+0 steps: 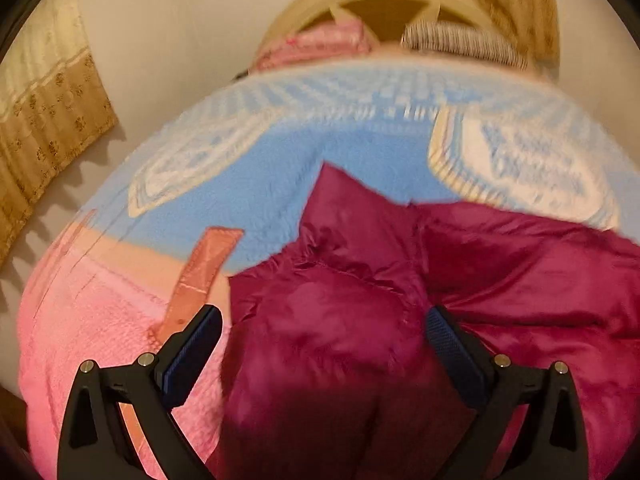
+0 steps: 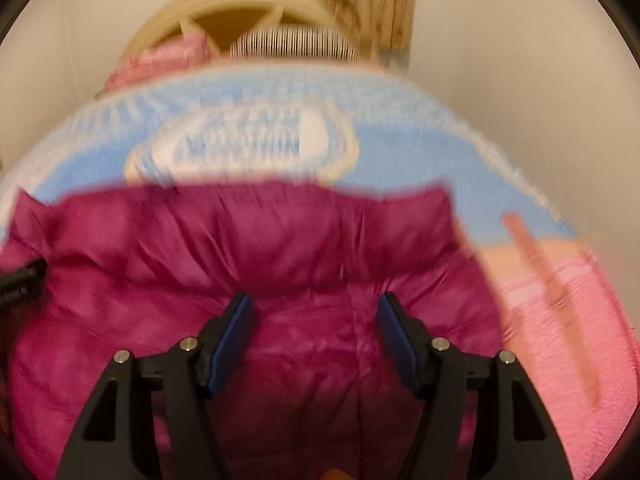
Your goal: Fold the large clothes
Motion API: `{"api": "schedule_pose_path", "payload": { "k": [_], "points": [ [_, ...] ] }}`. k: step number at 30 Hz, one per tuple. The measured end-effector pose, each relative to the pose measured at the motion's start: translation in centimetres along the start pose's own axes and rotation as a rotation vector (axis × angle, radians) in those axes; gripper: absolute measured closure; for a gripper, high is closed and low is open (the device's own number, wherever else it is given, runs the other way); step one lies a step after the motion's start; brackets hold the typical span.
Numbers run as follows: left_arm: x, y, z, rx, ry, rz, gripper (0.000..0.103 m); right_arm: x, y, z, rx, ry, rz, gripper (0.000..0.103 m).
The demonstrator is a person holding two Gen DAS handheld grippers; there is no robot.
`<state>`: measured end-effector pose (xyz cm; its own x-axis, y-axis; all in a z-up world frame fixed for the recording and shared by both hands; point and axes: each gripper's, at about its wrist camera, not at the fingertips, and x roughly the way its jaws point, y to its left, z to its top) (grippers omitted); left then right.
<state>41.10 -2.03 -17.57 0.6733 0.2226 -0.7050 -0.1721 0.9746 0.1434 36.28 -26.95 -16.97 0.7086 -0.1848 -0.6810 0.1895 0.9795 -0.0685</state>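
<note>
The magenta jacket [image 2: 256, 240] is quilted cloth with a soft sheen; the blanket [image 1: 280, 184] beneath it is fuzzy matt fleece; above the jacket, each gripper's fingers [image 2: 236, 340] are matt black plastic with ribbed blue pads.

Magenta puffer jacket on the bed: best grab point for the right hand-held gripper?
Probably the shiny magenta quilted puffer jacket's raised, padded far edge, approached from above and the near side: it stands proud of the blue fleece blanket, so the open right hand-held gripper can straddle it.
</note>
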Motion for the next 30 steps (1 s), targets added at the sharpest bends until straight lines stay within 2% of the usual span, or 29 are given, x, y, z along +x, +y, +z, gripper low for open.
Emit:
{"api": "schedule_pose_path", "payload": {
  "k": [2,4,7,10,17,30],
  "points": [
    [-1.2,-0.4,-1.1,0.007,-0.039,0.002,0.001,-1.7,1.6,0.4,-0.018,-0.042,0.043,0.03],
    [-1.0,-1.5,-2.0,0.046,-0.035,0.013,0.001,-1.9,3.6,0.4,-0.046,-0.035,0.086,0.027],
    [0.1,-2.3,-3.0,0.079,-0.022,0.046,0.001,-0.2,6.1,-0.7,-0.106,0.0,0.07,0.028],
    [0.5,-2.1,-3.4,0.059,-0.032,0.039,0.001,1.5,5.9,-1.8,-0.072,0.038,0.072,0.028],
    [1.1,-2.7,-3.4,0.074,-0.021,0.05,0.001,2.9,6.0,-2.2,-0.095,0.078,0.063,0.027],
    [1.7,-2.6,-3.5,0.07,-0.001,0.035,0.001,2.9,6.5,-2.2,-0.114,0.101,0.048,0.026]
  ]
}}
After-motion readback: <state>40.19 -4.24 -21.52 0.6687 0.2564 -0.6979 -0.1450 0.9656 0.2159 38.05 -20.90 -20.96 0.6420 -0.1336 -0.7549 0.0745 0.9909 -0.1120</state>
